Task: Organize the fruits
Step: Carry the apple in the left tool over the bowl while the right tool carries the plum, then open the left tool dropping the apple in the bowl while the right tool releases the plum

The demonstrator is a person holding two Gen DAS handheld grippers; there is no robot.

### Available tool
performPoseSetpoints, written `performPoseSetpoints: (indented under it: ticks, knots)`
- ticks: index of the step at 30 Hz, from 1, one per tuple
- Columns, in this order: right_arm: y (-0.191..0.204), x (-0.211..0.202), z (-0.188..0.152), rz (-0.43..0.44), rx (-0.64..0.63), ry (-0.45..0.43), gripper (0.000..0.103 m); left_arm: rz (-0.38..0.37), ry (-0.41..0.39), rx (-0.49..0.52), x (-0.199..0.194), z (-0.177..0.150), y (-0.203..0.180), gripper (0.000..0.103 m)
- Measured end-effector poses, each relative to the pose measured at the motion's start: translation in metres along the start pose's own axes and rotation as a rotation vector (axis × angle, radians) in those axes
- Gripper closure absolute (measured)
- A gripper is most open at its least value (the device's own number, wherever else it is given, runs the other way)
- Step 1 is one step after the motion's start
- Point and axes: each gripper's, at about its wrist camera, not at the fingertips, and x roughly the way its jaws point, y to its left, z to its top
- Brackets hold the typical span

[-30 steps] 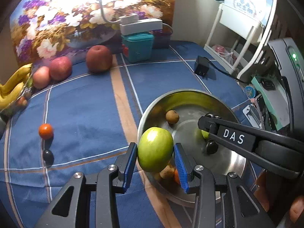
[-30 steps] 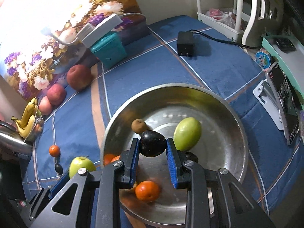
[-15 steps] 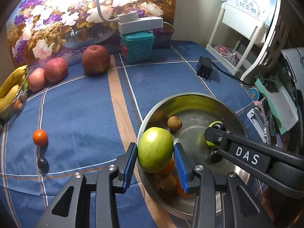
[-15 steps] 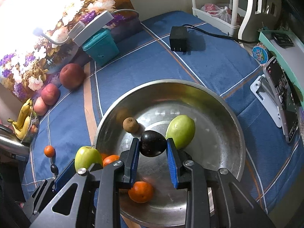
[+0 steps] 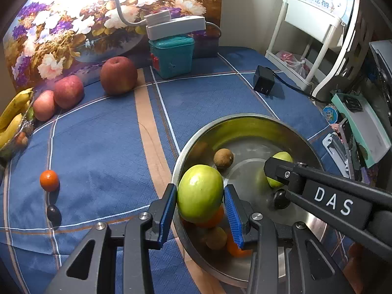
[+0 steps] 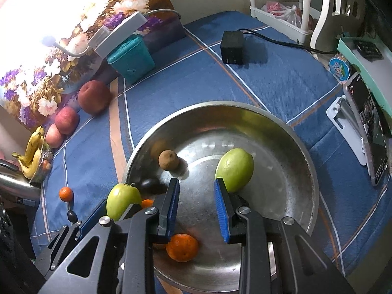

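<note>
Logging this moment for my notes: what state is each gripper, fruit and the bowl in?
left gripper: shut on green apple, over the bowl's edge
right gripper: open, empty
dark plum: loose in bowl
metal bowl: holds several fruits
red apples: on cloth

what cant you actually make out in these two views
- Left wrist view: the green apple in the left hand-held gripper hides most of the orange fruit below it.
- Left wrist view: the right hand-held gripper arm covers part of the green fruit in the bowl.
- Right wrist view: the dark fruit is blurred.
- Bananas: cut off by the left edge.
</note>
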Motion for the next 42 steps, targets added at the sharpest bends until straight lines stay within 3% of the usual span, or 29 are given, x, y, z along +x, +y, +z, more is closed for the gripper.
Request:
performPoseSetpoints:
  ticks: [3, 6, 10, 20, 31, 42]
  knots:
    - [0.0, -0.002, 0.0, 0.003, 0.0, -0.002, 0.073, -0.001, 0.002, 0.001, -0.001, 0.0, 0.0, 0.057]
    - [0.0, -0.004, 0.0, 0.002, -0.001, -0.005, 0.072, -0.001, -0.016, 0.004, -0.006, 0.001, -0.001, 0.043]
    - [-0.001, -0.006, 0.001, 0.001, 0.006, -0.009, 0.072, 0.006, -0.026, 0.008, -0.011, 0.002, -0.001, 0.042]
    - [-0.001, -0.008, 0.001, -0.005, 0.006, -0.009, 0.072, 0.073, -0.002, -0.058, -0.015, -0.001, 0.02, 0.025]
    - [0.007, -0.006, -0.001, -0.021, -0.018, 0.007, 0.072, 0.257, 0.085, -0.294, -0.018, -0.012, 0.089, 0.012]
    - [0.03, -0.004, -0.011, -0.038, -0.104, 0.019, 0.072, 0.333, 0.084, -0.439, -0.039, -0.026, 0.147, 0.007]
